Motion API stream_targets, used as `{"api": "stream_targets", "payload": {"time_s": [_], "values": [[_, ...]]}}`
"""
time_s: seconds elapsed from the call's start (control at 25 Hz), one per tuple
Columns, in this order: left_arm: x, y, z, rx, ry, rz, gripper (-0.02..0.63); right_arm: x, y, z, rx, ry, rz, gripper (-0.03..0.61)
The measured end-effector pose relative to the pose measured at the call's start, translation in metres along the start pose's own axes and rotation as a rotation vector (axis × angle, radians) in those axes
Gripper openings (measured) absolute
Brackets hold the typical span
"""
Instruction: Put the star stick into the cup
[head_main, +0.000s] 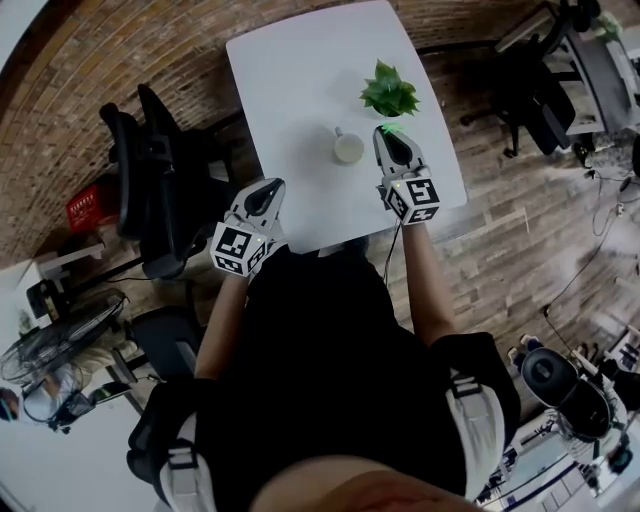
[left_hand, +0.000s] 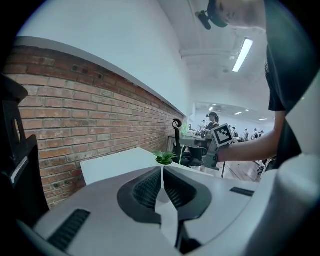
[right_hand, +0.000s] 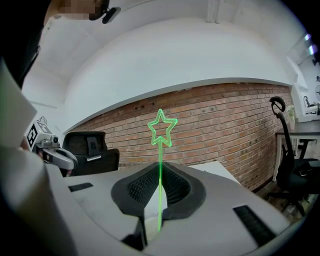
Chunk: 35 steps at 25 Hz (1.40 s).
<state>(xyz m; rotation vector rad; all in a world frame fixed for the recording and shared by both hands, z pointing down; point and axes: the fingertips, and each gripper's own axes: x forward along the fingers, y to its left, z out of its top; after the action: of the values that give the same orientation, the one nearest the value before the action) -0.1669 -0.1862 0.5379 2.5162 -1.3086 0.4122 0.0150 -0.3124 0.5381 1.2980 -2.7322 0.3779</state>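
A thin green star stick (right_hand: 161, 150) stands upright between the pads of my right gripper (right_hand: 160, 192), which is shut on it; its star head (right_hand: 162, 128) rises above the jaws. In the head view the right gripper (head_main: 392, 135) hovers over the white table (head_main: 290, 90), just right of the pale cup (head_main: 348, 148), with the green stick tip (head_main: 390, 127) glowing at its front. My left gripper (head_main: 266, 192) is at the table's near left edge, jaws closed with nothing between them (left_hand: 162, 176).
A small green potted plant (head_main: 389, 93) stands right behind the right gripper and the cup. Black office chairs (head_main: 150, 180) sit left of the table, beside a brick wall (left_hand: 75, 125). More desks and chairs (head_main: 570, 70) are off to the right.
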Motion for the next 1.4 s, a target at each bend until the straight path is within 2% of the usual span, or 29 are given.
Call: {"api": "stream_targets", "payload": {"time_s": [0.64, 1.4], "values": [[0.008, 0.026, -0.008, 0.034, 0.037, -0.052, 0.031, 0.026, -0.010, -0.030, 0.098, -0.007, -0.063, 0.012], [0.025, 0.045, -0.005, 0.043, 0.050, -0.087, 0.031, 0.047, -0.036, -0.094, 0.409, 0.005, -0.149, 0.012]]}}
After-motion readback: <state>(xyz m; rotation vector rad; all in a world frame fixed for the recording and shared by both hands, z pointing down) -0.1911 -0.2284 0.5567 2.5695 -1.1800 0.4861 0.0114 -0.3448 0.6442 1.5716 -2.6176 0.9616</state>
